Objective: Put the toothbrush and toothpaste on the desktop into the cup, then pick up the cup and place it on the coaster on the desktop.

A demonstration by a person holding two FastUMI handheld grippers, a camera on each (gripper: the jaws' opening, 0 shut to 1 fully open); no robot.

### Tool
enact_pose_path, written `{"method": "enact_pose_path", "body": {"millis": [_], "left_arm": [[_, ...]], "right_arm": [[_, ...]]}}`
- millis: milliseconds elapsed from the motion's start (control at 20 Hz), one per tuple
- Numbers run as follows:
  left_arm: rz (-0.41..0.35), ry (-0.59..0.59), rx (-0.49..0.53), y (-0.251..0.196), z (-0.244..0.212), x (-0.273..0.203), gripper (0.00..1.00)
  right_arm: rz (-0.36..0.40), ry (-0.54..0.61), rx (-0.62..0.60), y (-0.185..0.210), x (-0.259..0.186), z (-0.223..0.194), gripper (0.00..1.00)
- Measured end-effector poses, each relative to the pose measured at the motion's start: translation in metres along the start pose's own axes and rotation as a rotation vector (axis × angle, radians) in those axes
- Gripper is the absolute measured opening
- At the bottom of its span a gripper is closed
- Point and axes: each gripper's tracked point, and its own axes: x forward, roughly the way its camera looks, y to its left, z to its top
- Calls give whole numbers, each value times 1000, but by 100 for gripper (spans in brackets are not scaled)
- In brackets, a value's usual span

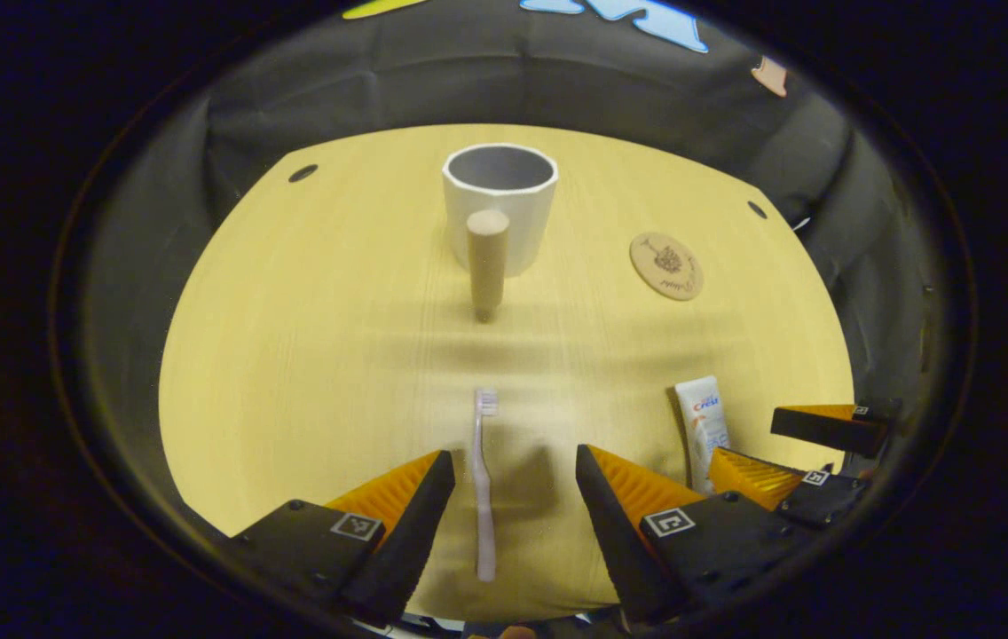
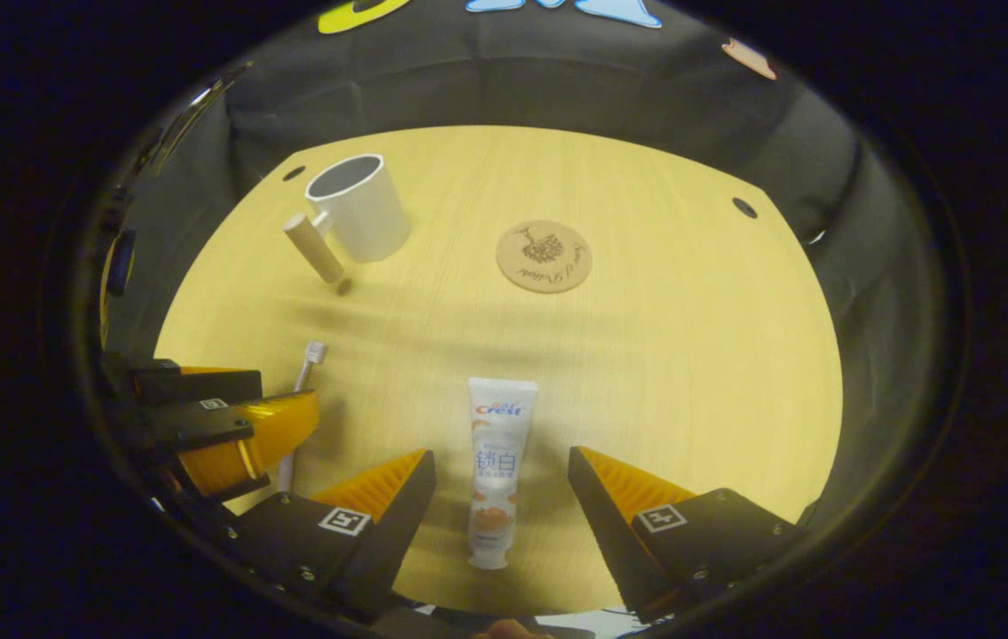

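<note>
Left gripper view: toothbrush lies between left gripper (spread wide, untouched).

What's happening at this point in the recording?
Nothing is picked up yet. The left gripper is open, straddling the toothbrush lying on the wooden desktop. The right gripper is open around the toothpaste tube, also lying flat. The white cup with its wooden handle stands empty farther back, beside the round coaster.

Cup behind toothbrush; coaster right.
</note>
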Motion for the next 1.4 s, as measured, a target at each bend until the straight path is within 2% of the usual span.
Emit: {"method": "enact_pose_path", "body": {"millis": [300,350,400,850,950,1000,1050,1100,1150,1200,1250,1300,1350,1400], "left_arm": [[18,173,-16,7,-35,16,93],[20,185,-13,8,-37,18,93],[21,194,-8,8,-39,20,99],[63,234,60,7,-46,28,99],[67,231,75,6,-46,27,80],[66,230,76,6,-47,28,80],[67,233,71,6,-47,28,72],[67,235,71,6,-47,27,65],[66,235,77,6,-47,27,57],[62,230,71,5,-46,24,57],[57,234,50,3,-47,27,46],[55,232,59,3,-47,28,35],[61,234,65,4,-48,28,31],[60,224,56,2,-46,29,31]], "right_arm": [[29,107,21,3,19,-18,93],[32,117,21,4,21,-21,93],[34,127,22,4,23,-21,93],[53,171,72,3,35,-24,93],[54,178,78,3,35,-26,84],[48,183,78,2,34,-27,78],[44,187,74,1,35,-29,75],[40,190,72,1,35,-30,64],[43,191,70,2,35,-31,59],[49,190,65,4,37,-34,55],[41,193,87,3,32,-32,55],[45,195,90,5,35,-34,36],[50,197,87,5,36,-35,36],[52,194,82,4,35,-35,36]]}}
